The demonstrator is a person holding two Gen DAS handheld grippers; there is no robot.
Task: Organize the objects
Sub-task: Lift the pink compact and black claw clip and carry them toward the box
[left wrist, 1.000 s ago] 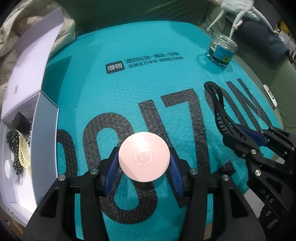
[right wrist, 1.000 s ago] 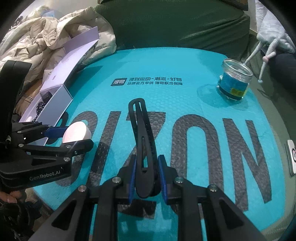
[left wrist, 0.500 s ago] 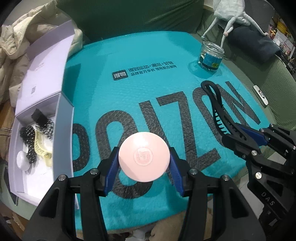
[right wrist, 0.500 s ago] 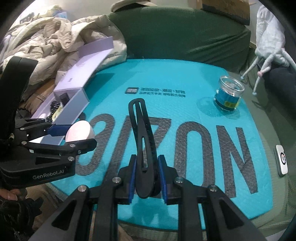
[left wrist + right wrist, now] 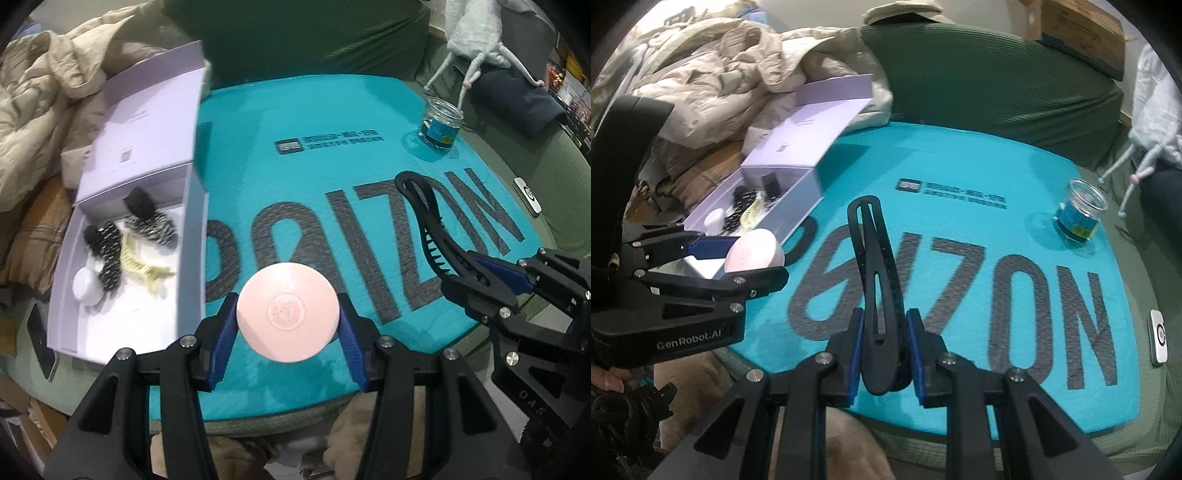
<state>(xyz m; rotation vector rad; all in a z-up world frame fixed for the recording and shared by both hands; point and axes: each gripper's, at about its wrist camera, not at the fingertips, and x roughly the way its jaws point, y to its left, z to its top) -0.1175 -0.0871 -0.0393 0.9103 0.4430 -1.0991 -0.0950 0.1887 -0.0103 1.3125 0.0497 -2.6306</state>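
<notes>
Both grippers are loaded. Left gripper (image 5: 288, 325): jaws clamped on the rim of a pink round case (image 5: 287, 316), blue pads (image 5: 226, 334) bearing on opposite edges. Right gripper (image 5: 884, 356): jaws closed tight on the thick end of a black hair clip (image 5: 875, 266), which projects forward beyond the fingertips.

Landmark: the lavender box (image 5: 192, 236), lid open, standing at the left edge of the teal mat (image 5: 332, 173).

Positions, left to right:
- Inside the box: black-and-white hair accessories, a pale yellow claw clip (image 5: 142, 264) and a small white round item (image 5: 86, 286).
- Just right of the box, above the near mat edge: the pink case, held clear of the mat.
- Further right of the box, also held clear of the mat: the black clip.
- Well to the right of the box, at the far mat corner: a glass jar (image 5: 441, 123).

Step in hand, as judged: carry both items to the box and deposit them.
1. Take the pink case first; it is nearest the box.
2. Clear the near wall before lowering.
3. Set it on bare floor near the front, not on the accessories.
4. Release only when supported.
5. Tilt the clip lengthwise along the box so its long body fits.

Appearance: the case is a flat matte disc with an embossed centre emblem. The clip is long, slim, slotted and toothed on one edge.
</notes>
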